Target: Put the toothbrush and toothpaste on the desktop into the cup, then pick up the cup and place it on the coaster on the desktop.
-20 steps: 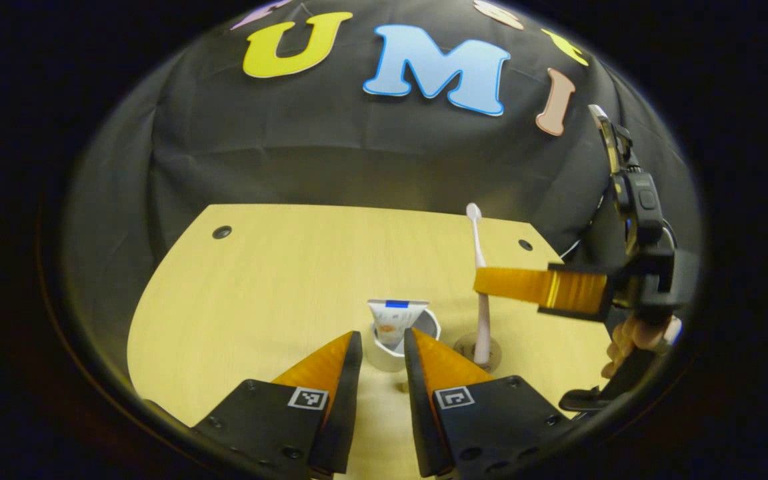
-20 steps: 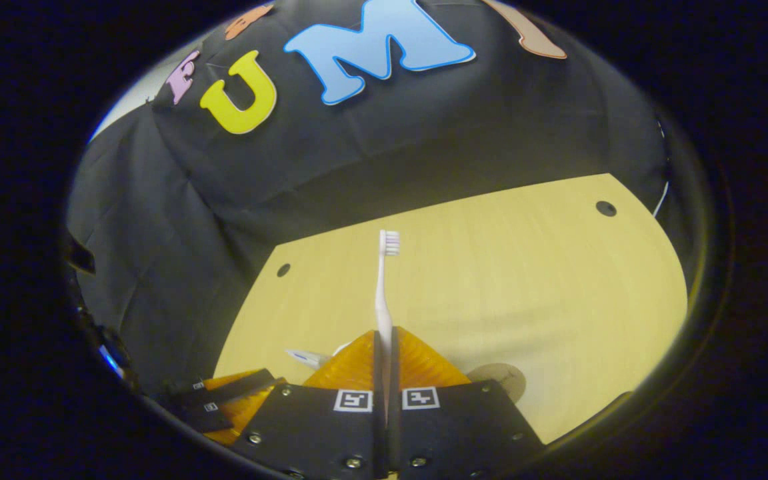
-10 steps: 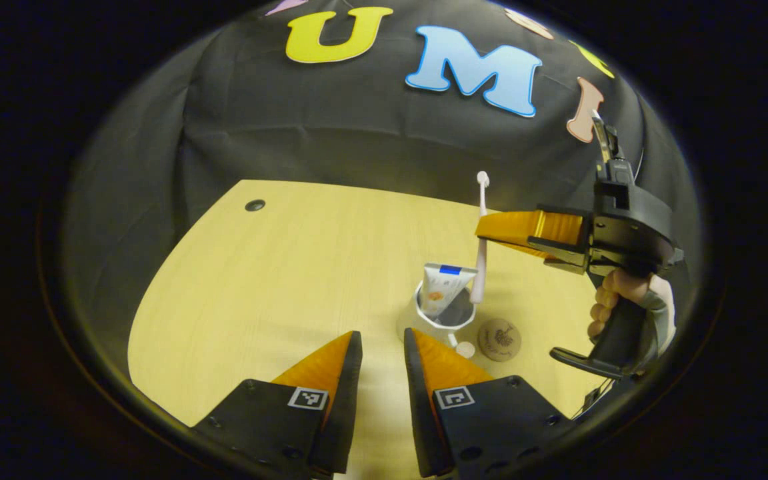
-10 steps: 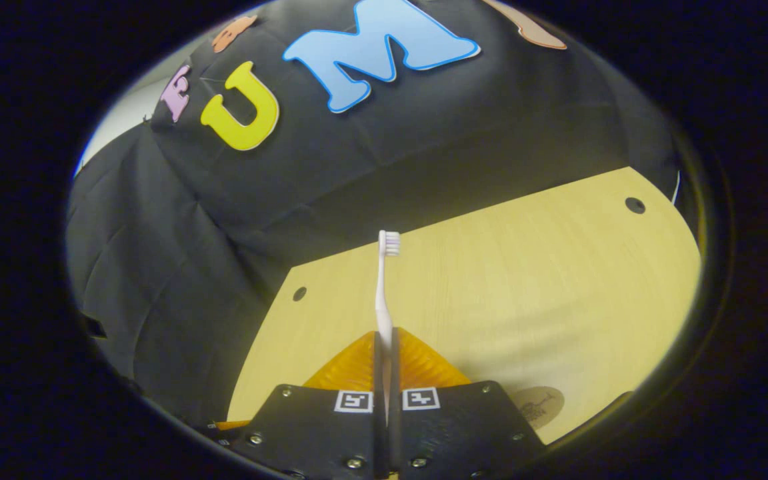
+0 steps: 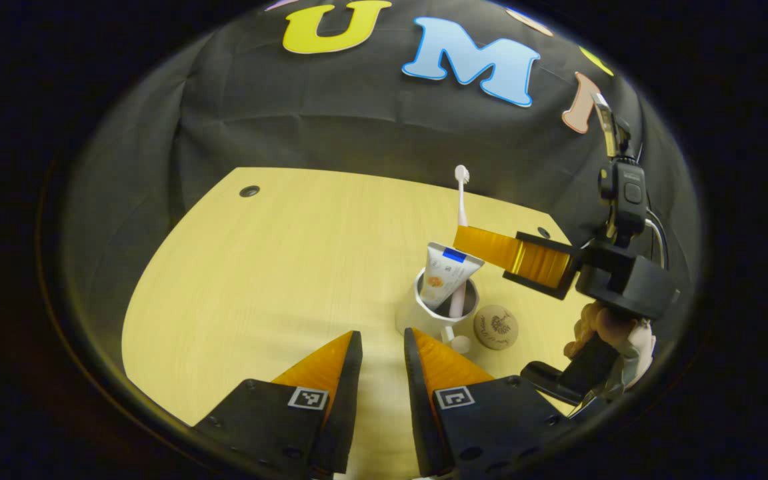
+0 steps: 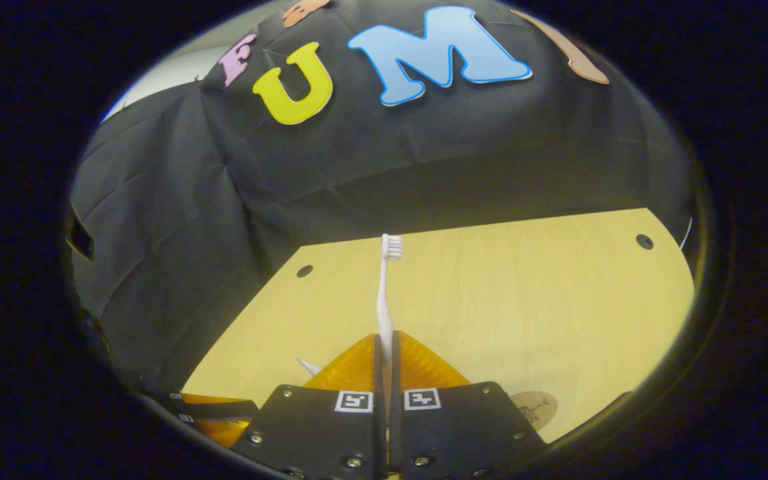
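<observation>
Above the cup [image 5: 436, 313]: toothbrush [image 5: 461, 213] upright, lower end inside the rim.
Right tool [image 5: 484, 243]: clamped on the toothbrush's stem.
Left tool [image 5: 383, 347]: narrow gap, empty, near the cup.
Toothpaste [image 5: 446, 277]: in the cup.
Coaster [image 5: 495, 327]: just beside the cup.
Handling: toothbrush light, slim, slippery; hold mid-stem.

**Our two grippers, up close**

We carry a left gripper [image 5: 383, 360] and a right gripper [image 6: 384, 363] alike in build: ribbed orange wedge fingers on black plates, each plate bearing a small square black-and-white marker and round screws. A black cable trails behind the right gripper's black handle.
</observation>
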### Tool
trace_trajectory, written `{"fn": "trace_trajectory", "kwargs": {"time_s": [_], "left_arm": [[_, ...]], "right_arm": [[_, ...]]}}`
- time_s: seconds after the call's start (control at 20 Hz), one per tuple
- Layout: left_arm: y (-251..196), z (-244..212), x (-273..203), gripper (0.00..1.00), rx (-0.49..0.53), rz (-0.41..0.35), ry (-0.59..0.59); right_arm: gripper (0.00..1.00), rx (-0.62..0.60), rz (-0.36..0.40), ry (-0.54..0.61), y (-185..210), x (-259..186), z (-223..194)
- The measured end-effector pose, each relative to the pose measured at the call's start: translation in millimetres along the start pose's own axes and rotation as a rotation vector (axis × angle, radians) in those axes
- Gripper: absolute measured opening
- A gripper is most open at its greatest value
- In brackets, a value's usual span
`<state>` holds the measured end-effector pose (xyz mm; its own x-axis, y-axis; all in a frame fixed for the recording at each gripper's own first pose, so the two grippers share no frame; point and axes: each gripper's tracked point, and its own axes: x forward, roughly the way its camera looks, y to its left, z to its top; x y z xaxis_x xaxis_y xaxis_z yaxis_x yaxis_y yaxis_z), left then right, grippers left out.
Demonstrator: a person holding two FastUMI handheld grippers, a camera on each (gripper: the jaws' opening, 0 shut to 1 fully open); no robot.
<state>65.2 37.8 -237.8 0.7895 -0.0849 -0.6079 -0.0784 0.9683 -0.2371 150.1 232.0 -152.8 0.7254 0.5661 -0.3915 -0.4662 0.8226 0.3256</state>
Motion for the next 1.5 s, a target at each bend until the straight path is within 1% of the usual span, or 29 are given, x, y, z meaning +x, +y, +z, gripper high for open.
{"fn": "trace_trajectory", "kwargs": {"time_s": [0.1, 0.15, 0.2, 0.4, 0.45, 0.5, 0.55, 0.6, 0.65, 0.7, 0.75, 0.8, 0.85, 0.9, 1.0, 1.15, 1.25, 1.3, 1.5], "left_arm": [[-8, -3, 6, 0.44, 0.012, -0.022, 0.005], [-13, -5, 10, 0.47, 0.019, -0.032, 0.008], [-16, -7, 11, 0.41, 0.024, -0.04, 0.012], [-28, -17, 13, 0.41, 0.033, -0.072, 0.031], [-30, -19, 15, 0.41, 0.035, -0.078, 0.037], [-30, -23, 14, 0.41, 0.037, -0.083, 0.042], [-31, -25, 16, 0.41, 0.039, -0.086, 0.05], [-32, -26, 16, 0.44, 0.039, -0.09, 0.057], [-34, -28, 16, 0.44, 0.038, -0.097, 0.062], [-36, -28, 15, 0.44, 0.039, -0.102, 0.065], [-38, -28, 15, 0.47, 0.046, -0.109, 0.065], [-41, -26, 13, 0.44, 0.053, -0.119, 0.064], [-45, -26, 12, 0.44, 0.061, -0.129, 0.065], [-48, -23, 11, 0.41, 0.068, -0.138, 0.068], [-54, -22, 14, 0.41, 0.078, -0.159, 0.08], [-64, -23, 21, 0.41, 0.09, -0.179, 0.135], [-68, -28, 26, 0.44, 0.106, -0.185, 0.178], [-70, -30, 29, 0.41, 0.118, -0.186, 0.199], [-72, -39, 42, 0.41, 0.139, -0.177, 0.279]], "right_arm": [[0.03, -0.034, -0.001, -0.035, 0, -13, 2], [0.03, -0.046, 0.005, -0.047, 2, -19, -1], [0.04, -0.053, 0.008, -0.048, 3, -23, -5], [0.06, -0.073, 0.025, 0.014, 7, -49, -45], [0.09, -0.085, 0.018, 0.032, 4, -53, -54], [0.09, -0.088, 0.008, 0.043, 1, -59, -60], [0.08, -0.079, 0.016, 0.055, 2, -61, -67], [0.14, -0.064, 0.019, 0.077, 3, -66, -74], [0.27, -0.056, 0.012, 0.089, 0, -70, -80], [0.28, -0.051, 0.008, 0.091, -1, -74, -82], [0.28, -0.045, 0.002, 0.093, -4, -78, -84], [0.22, -0.04, -0.004, 0.093, -7, -83, -85], [0.28, -0.036, -0.015, 0.094, -12, -86, -86], [0.28, -0.032, -0.025, 0.096, -18, -91, -88], [0.28, -0.013, -0.051, 0.102, -30, -98, -93], [0.28, 0.026, -0.099, 0.109, -49, -112, -101], [0.28, 0.047, -0.135, 0.112, -63, -122, -107], [0.28, 0.057, -0.15, 0.113, -69, -128, -110], [0.28, 0.104, -0.205, 0.123, -91, -148, -126]]}}
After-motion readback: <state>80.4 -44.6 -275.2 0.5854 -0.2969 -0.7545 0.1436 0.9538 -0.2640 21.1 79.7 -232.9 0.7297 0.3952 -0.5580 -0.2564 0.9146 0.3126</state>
